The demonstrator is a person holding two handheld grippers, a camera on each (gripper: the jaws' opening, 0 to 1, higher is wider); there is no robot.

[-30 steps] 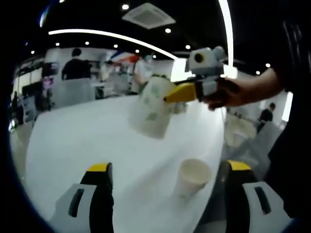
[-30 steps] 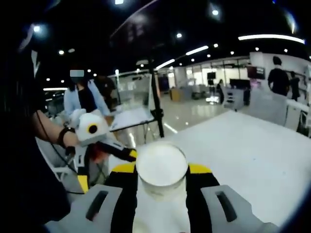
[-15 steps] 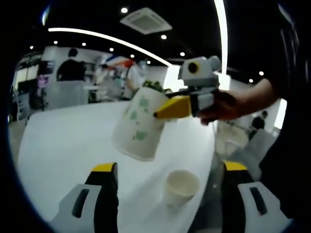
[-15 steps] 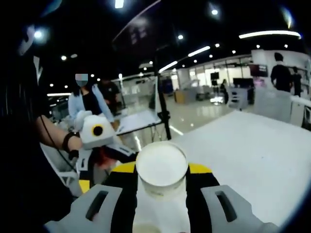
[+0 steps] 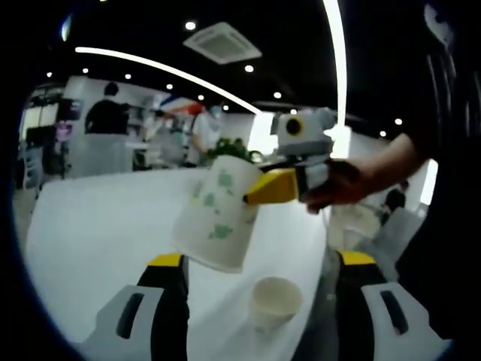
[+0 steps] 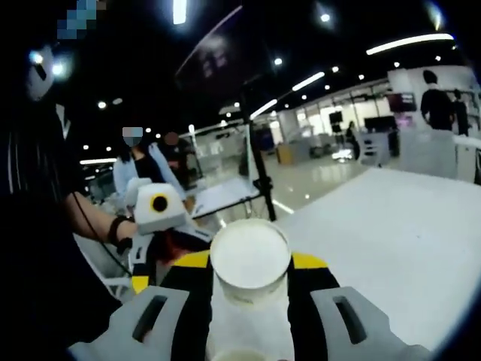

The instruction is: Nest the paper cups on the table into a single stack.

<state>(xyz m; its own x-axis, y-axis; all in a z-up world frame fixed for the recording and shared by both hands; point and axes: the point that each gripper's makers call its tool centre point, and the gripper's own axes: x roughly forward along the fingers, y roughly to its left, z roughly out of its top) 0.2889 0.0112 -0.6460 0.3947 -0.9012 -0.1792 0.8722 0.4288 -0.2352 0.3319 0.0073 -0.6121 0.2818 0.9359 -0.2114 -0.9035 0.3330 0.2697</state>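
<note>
Compared with one second earlier, the white paper cup with green leaf print (image 5: 214, 220) had come nearer and lower in the left gripper view, and it now hung close above the plain white paper cup (image 5: 273, 301) that stood upright on the white table (image 5: 90, 226). The right gripper (image 5: 254, 197), with yellow tips, was closed on the printed cup near its rim and held it tilted in the air; in the right gripper view the same cup (image 6: 249, 263) sat between the yellow pads with its white bottom toward the scene. The left gripper (image 5: 259, 297) was spread wide with nothing inside, the plain cup between its jaws but farther away. I judged the step to be carrying the held cup over the standing one. The next move probably needed the held cup turned upright, centred over the open mouth, then lowered inside.
</note>
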